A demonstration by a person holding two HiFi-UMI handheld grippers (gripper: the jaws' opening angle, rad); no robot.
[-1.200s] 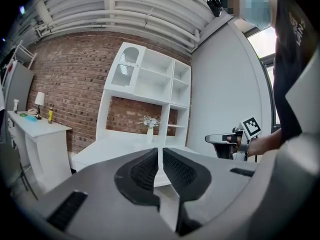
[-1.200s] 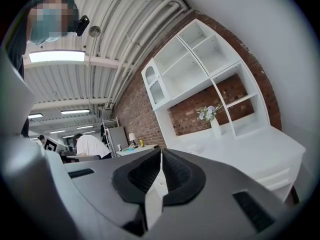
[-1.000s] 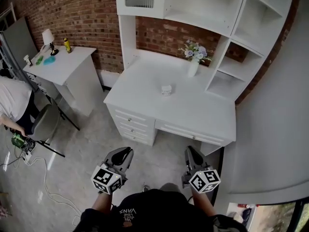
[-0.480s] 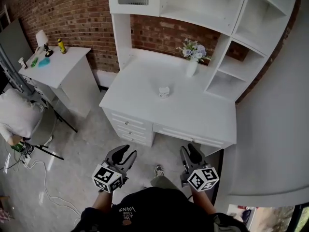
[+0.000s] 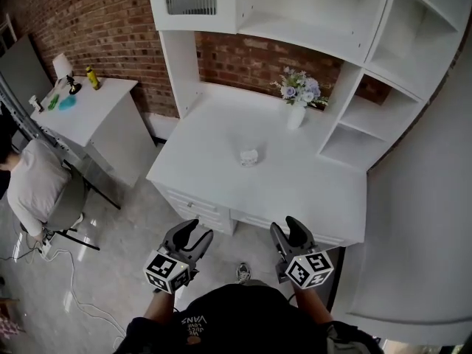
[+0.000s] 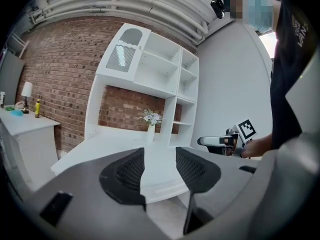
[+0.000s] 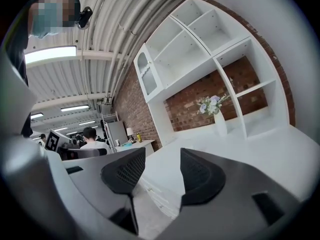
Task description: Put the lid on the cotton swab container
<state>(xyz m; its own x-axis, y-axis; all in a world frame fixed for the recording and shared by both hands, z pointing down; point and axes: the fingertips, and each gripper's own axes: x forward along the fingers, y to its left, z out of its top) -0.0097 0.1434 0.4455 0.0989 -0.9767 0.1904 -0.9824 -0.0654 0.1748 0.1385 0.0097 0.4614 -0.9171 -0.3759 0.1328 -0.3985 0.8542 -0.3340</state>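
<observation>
Left gripper (image 5: pixel 198 231) and right gripper (image 5: pixel 284 228) held at lower centre, jaws opening with nothing between, small white container (image 5: pixel 249 155) seen mid-frame on tabletop (image 5: pixel 310 179)

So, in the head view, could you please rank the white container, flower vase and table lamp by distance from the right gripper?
From the right gripper, jaws opening, empty:
1. White container, middle of the desk.
2. Flower vase, desk's back.
3. Table lamp, side table, far left.

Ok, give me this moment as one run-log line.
stage: pre-grasp | left claw: opening, empty | right claw: opening, empty | cotton swab container: on desk, untouched, details unreadable
</observation>
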